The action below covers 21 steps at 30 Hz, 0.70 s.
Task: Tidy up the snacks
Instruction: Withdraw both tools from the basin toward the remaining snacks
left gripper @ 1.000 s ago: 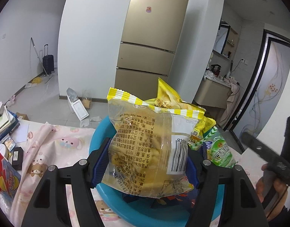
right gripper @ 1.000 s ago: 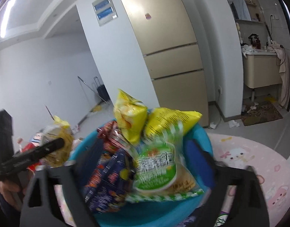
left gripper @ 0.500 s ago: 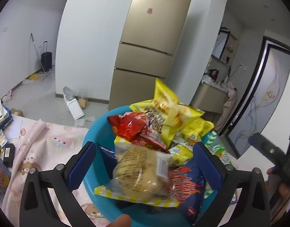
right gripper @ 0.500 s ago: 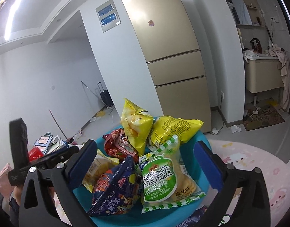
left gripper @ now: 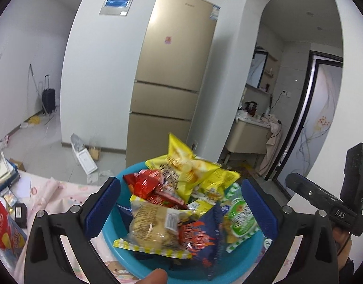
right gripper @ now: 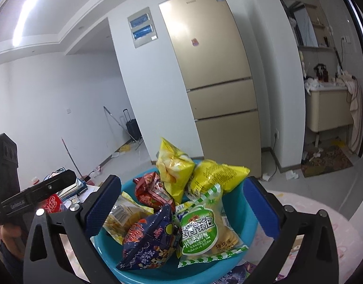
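Dropped now: the clear yellow-striped snack bag (left gripper: 153,229) lies in the round blue plastic basin (left gripper: 115,224), left gripper (left gripper: 180,208) and right gripper (right gripper: 181,209) both spread wide, empty. Basin sits on pink bear-print tablecloth (left gripper: 60,196); gold fridge (left gripper: 174,82) behind.

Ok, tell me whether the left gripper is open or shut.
Open. The left gripper holds nothing; its blue pads stand wide apart either side of the snack-filled blue basin.

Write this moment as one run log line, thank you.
left claw: open, empty | right claw: open, empty | snacks: piled in blue basin | table: pink cloth
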Each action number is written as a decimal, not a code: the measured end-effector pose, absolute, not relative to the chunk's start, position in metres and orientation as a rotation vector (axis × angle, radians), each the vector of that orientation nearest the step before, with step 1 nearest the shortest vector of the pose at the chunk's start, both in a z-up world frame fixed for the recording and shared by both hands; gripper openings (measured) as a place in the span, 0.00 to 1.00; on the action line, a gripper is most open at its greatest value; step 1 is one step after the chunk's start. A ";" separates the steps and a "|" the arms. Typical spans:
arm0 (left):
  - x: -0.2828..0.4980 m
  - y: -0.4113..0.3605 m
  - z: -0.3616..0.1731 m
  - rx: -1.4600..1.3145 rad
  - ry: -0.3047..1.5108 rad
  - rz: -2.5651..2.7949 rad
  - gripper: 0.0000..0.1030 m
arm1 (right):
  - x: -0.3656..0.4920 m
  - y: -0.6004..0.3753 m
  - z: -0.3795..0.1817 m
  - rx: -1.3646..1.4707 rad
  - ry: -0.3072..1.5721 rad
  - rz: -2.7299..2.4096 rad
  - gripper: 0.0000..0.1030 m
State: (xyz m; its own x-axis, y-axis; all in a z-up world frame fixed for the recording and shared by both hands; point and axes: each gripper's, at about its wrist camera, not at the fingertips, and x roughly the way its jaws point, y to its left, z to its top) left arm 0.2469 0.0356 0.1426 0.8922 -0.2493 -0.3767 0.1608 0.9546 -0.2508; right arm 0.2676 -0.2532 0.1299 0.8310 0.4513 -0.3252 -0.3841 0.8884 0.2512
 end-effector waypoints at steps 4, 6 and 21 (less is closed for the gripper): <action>0.229 0.024 0.160 -0.189 0.379 -0.234 1.00 | 0.250 -0.253 0.150 0.137 0.330 0.439 1.00; 0.221 0.019 0.167 -0.179 0.363 -0.239 1.00 | 0.241 -0.254 0.159 0.130 0.302 0.446 1.00; 0.153 -0.011 0.222 -0.131 0.237 -0.252 1.00 | 0.179 -0.252 0.211 0.092 0.146 0.521 1.00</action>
